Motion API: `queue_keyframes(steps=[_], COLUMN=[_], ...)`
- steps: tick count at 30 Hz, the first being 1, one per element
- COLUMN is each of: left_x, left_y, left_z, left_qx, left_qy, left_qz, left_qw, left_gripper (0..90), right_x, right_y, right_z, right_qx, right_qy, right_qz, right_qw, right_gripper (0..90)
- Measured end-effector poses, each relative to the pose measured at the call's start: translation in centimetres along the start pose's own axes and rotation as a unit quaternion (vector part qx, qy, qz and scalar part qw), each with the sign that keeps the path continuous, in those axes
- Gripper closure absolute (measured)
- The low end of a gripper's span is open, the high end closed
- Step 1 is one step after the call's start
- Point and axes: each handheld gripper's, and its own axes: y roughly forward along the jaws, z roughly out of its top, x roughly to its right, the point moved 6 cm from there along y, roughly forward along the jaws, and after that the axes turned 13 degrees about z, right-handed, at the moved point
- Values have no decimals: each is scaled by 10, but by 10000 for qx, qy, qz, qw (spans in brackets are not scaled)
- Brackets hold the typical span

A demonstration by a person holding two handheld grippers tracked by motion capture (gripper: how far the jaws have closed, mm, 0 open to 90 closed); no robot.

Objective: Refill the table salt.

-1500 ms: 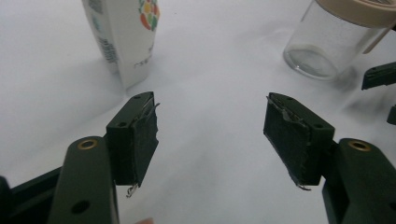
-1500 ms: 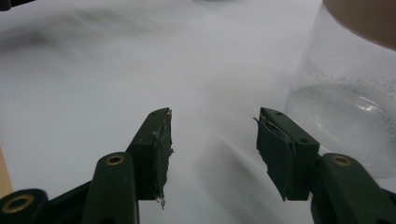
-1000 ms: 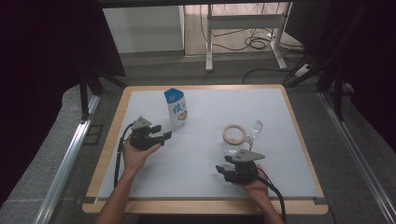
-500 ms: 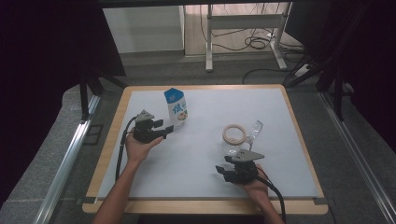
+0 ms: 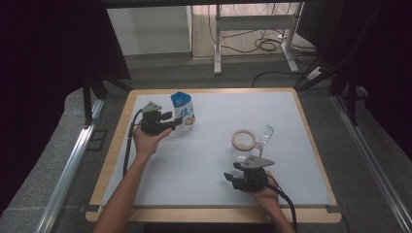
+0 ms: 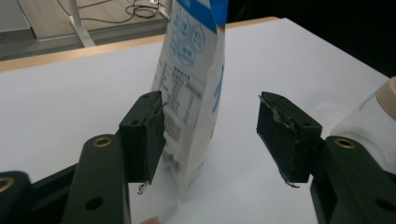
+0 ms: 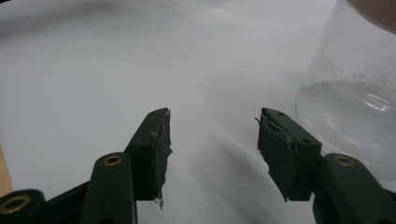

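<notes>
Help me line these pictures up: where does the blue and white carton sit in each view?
High view: the carton stands upright at the table's far left, just ahead of the left gripper.
Left gripper view: it rises at centre, between the open jaws, against the left pad.
Right gripper view: not in it.
Shared landmark: the clear glass jar, at the right edge in the left gripper view and the right gripper view.

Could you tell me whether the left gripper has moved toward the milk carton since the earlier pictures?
Yes. In the high view the left gripper has moved up the table toward the standing milk carton; its jaws now flank the carton without clamping it.
</notes>
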Motion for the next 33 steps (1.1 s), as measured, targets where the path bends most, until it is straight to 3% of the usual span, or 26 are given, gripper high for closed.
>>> queue_keyframes(steps=[9, 13, 15, 16, 20, 26, 29, 33], left_x=[5, 5, 5, 4, 3, 2, 4, 11], left_y=[24, 34, 35, 36, 36, 34, 34, 34], left_z=[14, 17, 17, 16, 15, 14, 14, 16], left_qx=[-9, -14, -5, 25, 67, 204, 269, 331], left_qy=[92, 99, 75, 57, 107, 111, 14, 136], left_qz=[12, 80, 58, -34, -29, 12, -120, -128], left_qw=[10000, 9999, 10000, 10000, 9999, 9997, 9996, 9993], left_gripper=[489, 579, 591, 660, 778, 851, 893, 896], right_x=[0, 0, 0, 0, 0, 0, -1, -1], right_y=[1, 1, 1, 0, 1, 1, 1, 1], right_z=[0, 0, 0, 0, 0, 0, 1, 2], right_qx=[-34, -25, -22, -20, -30, -16, 15, 53], right_qy=[-6, -5, -4, -1, -5, -3, -13, -31], right_qz=[-3, 4, 8, 2, -2, -7, -14, -22], right_qw=[10000, 10000, 10000, 10000, 10000, 10000, 10000, 10000], right_gripper=[438, 437, 436, 436, 436, 436, 436, 436])
